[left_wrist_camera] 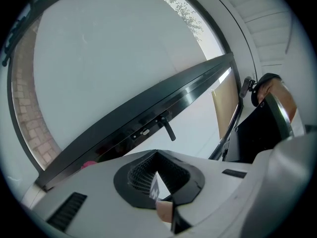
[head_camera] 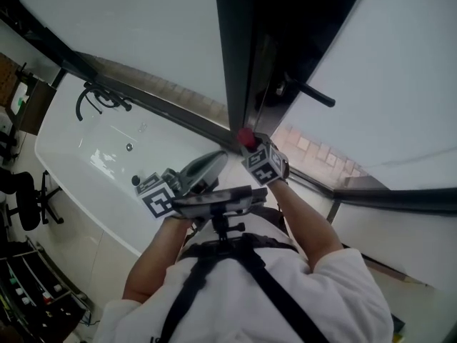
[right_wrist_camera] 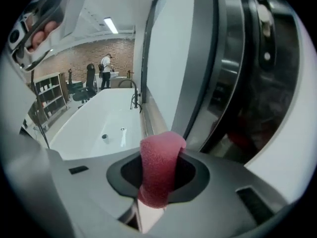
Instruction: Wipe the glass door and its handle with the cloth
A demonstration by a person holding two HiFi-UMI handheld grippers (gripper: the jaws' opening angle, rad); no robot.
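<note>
Where the cloth was, head view: the pink cloth (head_camera: 245,136) sat pinched in the right tool (head_camera: 250,147) and pressed on the dark door frame (head_camera: 239,63). The black handle (head_camera: 312,93) stood further along that frame, apart from the cloth.
Left tool, head view: the left tool (head_camera: 211,166) hung beside the right one, over the white bathtub (head_camera: 86,163), touching no part of the door.
Left gripper view: its jaws were drawn together with nothing between them. Ahead ran the frame as a slanted dark band, the handle (left_wrist_camera: 167,129) jutting from it, a speck of cloth (left_wrist_camera: 89,165) near its lower end, and pale glass (left_wrist_camera: 99,58) above.
Right gripper view: the jaws were clamped on a folded wad of cloth (right_wrist_camera: 158,170), only a short hump standing proud of them. The frame (right_wrist_camera: 208,58) rose just beyond, frosted glass (right_wrist_camera: 168,43) beside it, and the tap (right_wrist_camera: 133,95) and tub lay to the left.
Progress, as I judged it: the wipe was on the frame; pane and handle looked yet to be reached.
What could go wrong: with so little cloth showing, hard pressure might bring bare jaw tips onto the glass and scratch it. A dragging stroke might pull the wad loose into the tub. Rubbing the lever might turn it and swing the door.
</note>
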